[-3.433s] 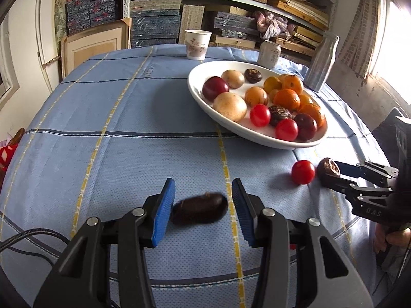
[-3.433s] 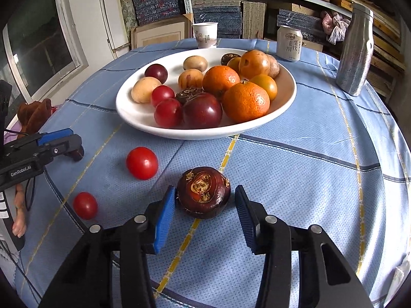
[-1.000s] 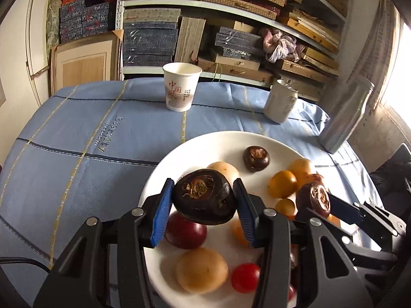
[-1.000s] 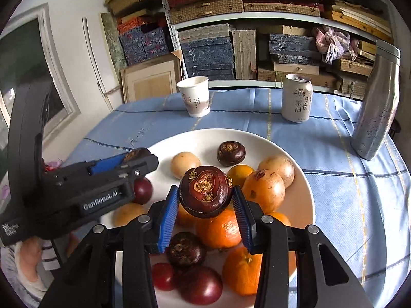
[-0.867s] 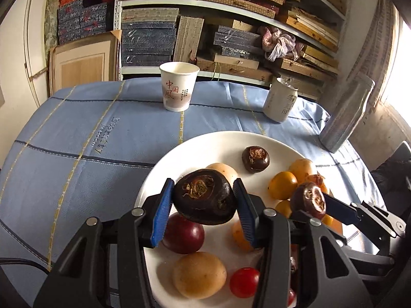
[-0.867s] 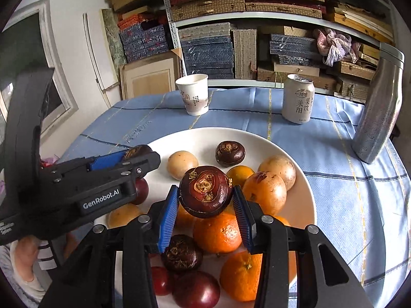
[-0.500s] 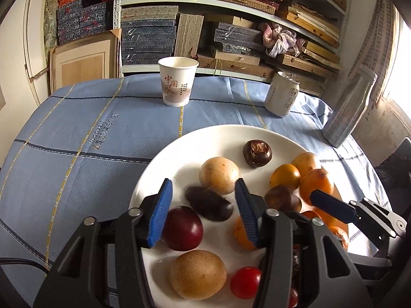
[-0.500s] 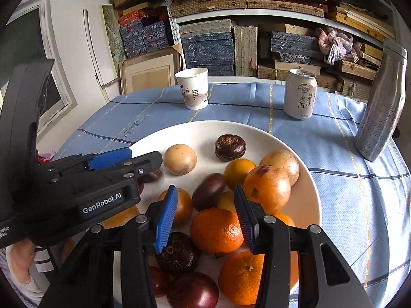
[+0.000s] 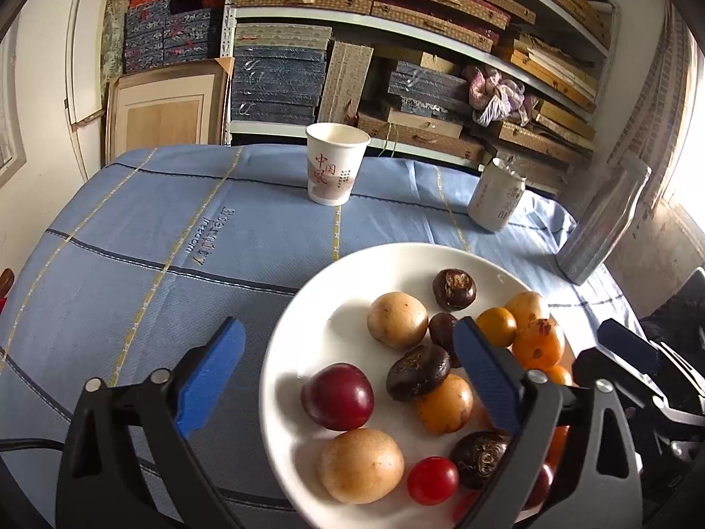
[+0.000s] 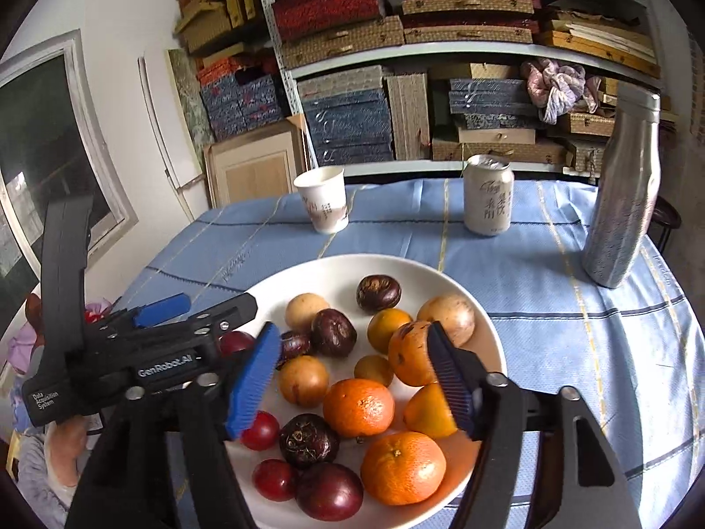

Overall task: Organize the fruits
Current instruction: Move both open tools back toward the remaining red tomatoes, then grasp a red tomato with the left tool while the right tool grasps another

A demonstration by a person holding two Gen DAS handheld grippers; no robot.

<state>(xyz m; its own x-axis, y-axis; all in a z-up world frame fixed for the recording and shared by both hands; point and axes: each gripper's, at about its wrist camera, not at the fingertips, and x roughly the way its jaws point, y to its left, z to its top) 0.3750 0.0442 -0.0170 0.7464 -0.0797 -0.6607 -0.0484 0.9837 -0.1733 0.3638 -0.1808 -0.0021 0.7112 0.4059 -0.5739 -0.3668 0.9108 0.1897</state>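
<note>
Both the left gripper [image 9: 348,370] and the right gripper [image 10: 354,374] have just been opening and hang empty, jaws wide, over the white plate [image 10: 445,280], where the fruits lie heaped. A careless withdrawal could nudge a dark passion fruit [image 9: 417,371] off the pile. The left tool reads "GenRobot.AI"; the tablecloth [image 9: 132,238] reads "Eternity".

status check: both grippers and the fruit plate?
Left gripper, right gripper: fingers just opened, nothing held. Both dark fruits dropped on white plate. Nothing in the way.
</note>
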